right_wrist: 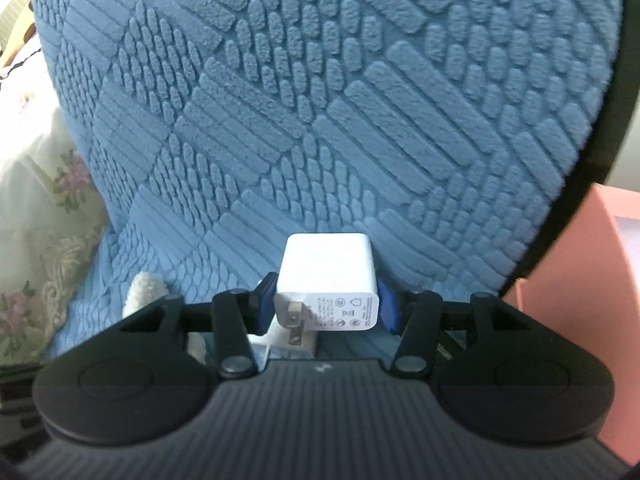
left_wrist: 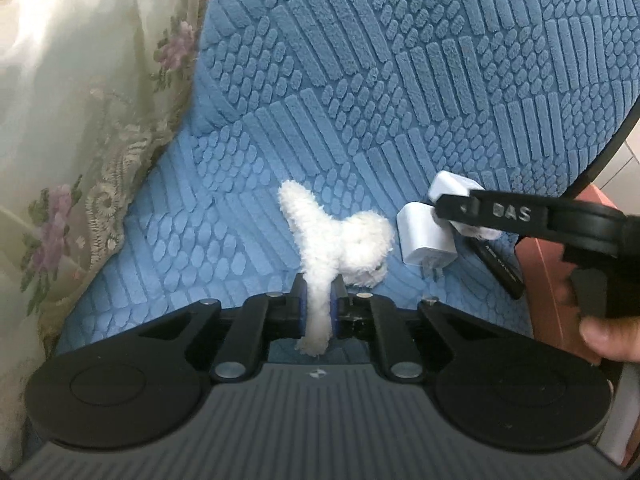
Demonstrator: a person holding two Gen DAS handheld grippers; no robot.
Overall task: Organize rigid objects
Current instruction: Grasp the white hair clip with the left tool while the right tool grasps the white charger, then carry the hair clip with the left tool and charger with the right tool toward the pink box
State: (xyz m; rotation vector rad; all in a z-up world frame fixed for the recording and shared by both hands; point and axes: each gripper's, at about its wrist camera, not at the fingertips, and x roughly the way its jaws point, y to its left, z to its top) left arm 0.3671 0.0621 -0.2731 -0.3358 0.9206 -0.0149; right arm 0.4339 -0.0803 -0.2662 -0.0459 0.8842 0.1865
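Note:
My left gripper (left_wrist: 319,304) is shut on a white fluffy plush piece (left_wrist: 336,236) that lies on the blue textured chair seat (left_wrist: 192,224). My right gripper (right_wrist: 326,304) is shut on a white plug charger (right_wrist: 330,280), prongs facing the camera, held just above the seat. In the left wrist view the right gripper (left_wrist: 452,210) holds that charger (left_wrist: 446,186) beside a second white charger (left_wrist: 424,240) lying on the seat right of the plush. The second charger also shows below the held one in the right wrist view (right_wrist: 294,346).
The blue chair back (right_wrist: 320,100) rises close behind. A floral lace cloth (left_wrist: 72,120) hangs at the left. A pink box (right_wrist: 580,300) stands at the right. A flat black object (left_wrist: 500,268) lies on the seat by the chargers.

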